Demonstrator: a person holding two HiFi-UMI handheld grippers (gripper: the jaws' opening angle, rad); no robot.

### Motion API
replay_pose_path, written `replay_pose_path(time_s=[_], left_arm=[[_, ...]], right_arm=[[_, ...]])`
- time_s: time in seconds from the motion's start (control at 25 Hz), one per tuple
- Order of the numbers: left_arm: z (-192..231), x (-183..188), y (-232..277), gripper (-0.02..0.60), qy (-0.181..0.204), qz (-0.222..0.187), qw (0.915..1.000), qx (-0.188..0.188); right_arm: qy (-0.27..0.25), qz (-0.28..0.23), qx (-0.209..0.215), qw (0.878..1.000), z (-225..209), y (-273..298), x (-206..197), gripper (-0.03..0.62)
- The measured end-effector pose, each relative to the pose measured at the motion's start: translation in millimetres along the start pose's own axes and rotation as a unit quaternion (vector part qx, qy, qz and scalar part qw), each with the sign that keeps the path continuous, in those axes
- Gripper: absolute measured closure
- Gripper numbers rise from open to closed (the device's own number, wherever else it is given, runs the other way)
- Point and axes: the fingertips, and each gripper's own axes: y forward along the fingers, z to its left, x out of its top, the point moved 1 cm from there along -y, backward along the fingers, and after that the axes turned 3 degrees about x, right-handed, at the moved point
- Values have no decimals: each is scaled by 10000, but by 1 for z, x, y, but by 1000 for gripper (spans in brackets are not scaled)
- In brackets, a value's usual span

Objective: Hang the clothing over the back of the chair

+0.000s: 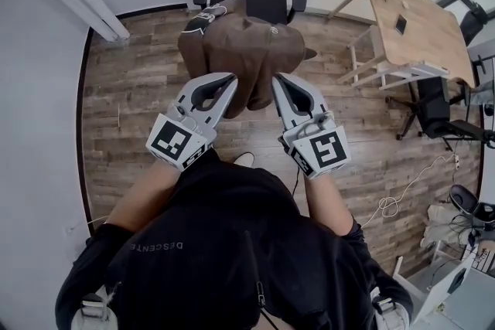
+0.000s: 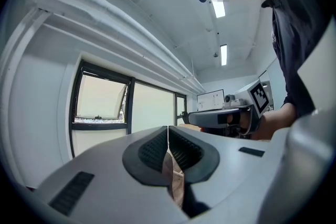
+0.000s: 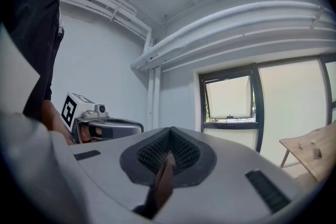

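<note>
I see bright, even daylight from the windows [image 2: 100,102] and 2 glaring ceiling strip lights [image 2: 218,8] at upper right, heavy fisheye bending with black corners, and a soft, blurred near foreground.

We can read one word only: "DESCENTE", in small pale letters on the left shoulder of the person's black top [image 1: 203,243]. From the head view it appears upside down. The marker cubes [image 1: 172,141] carry black-and-white square patterns, without letters or numbers. We can read nothing in either gripper view.
</note>
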Motion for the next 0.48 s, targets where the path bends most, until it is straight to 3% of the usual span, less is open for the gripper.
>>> replay_pose_path(time_s=[0.48], left_arm=[[4,-1,13,561,57,25,10000,-4]], right_arm=[[120,-7,-29,9999,-8,-2,-7,591]])
